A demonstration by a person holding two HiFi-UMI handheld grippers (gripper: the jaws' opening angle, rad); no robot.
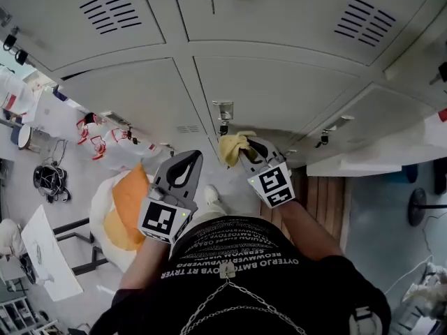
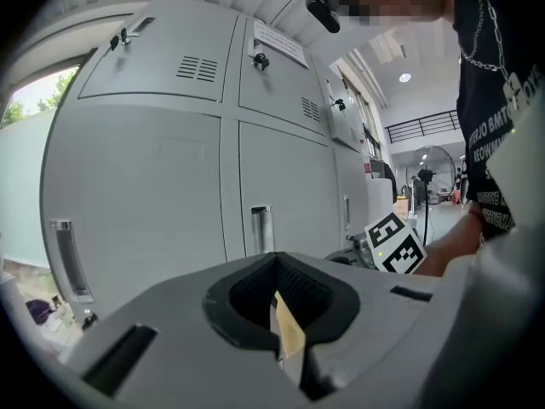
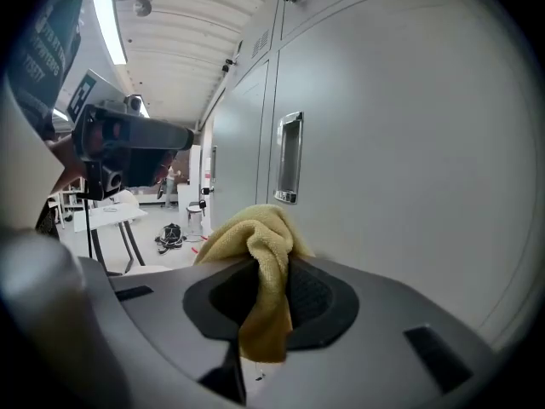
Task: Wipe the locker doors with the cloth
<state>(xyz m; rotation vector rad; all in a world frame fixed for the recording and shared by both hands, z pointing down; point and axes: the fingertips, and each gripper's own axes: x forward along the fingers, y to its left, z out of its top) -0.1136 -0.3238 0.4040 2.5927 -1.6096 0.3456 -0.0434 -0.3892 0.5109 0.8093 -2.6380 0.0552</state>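
Grey locker doors [image 1: 279,89] fill the top of the head view. My right gripper [image 1: 248,149] is shut on a yellow cloth [image 1: 232,147], held close to the lower middle door just beneath its handle [image 1: 223,110]. In the right gripper view the cloth [image 3: 255,237] bunches out of the right gripper [image 3: 264,313], with the door [image 3: 400,169] and its recessed handle [image 3: 289,158] right beside it; whether the cloth touches the door is unclear. My left gripper [image 1: 183,176] hangs back from the lockers, shut, holding nothing. The left gripper [image 2: 285,335] faces the doors [image 2: 145,186].
An orange and white bundle [image 1: 126,208] lies on the floor to the left of the person. Further left are a white table [image 1: 45,257] and a cable bundle [image 1: 50,180]. Wooden slats [image 1: 325,197] and a round stand base [image 1: 419,206] are at the right.
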